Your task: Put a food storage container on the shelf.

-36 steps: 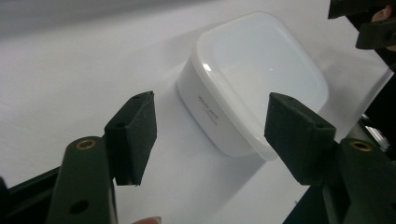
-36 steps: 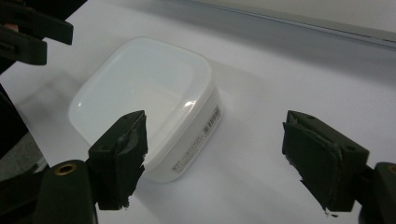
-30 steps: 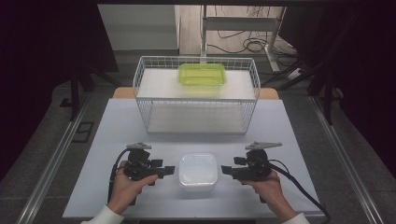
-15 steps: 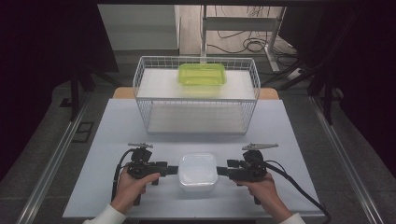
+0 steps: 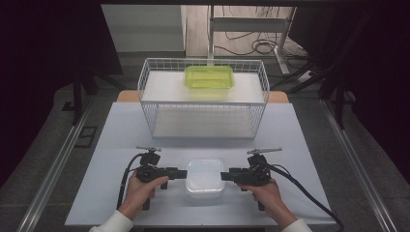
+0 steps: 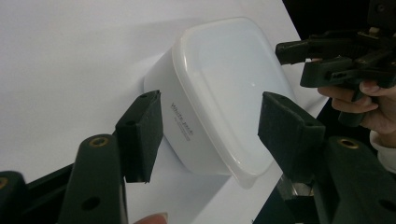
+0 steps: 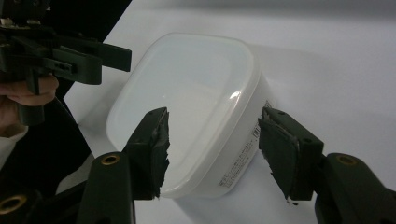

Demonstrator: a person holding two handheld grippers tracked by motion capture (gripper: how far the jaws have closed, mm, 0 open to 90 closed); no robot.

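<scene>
Flanking a translucent white, rounded-rectangular plastic container (image 5: 205, 177), the left gripper (image 5: 181, 173) and right gripper (image 5: 226, 176) stood with jaws parted, clasping nothing.

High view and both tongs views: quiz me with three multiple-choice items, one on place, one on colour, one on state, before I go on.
1. Where is the white lidded container?
A. on the white table between both tongs
B. inside the wire basket
C. on the floor

2. What colour is the container on the wire basket?
A. red
B. yellow-green
C. blue

3. How do the left tongs stand?
A. shut on the lid
B. open around the container's end
C. shut on nothing

Key: 1 A, left tongs and right tongs flank it; 2 B, the yellow-green container sits on top; 3 B, both pads stand apart from the walls.
</scene>
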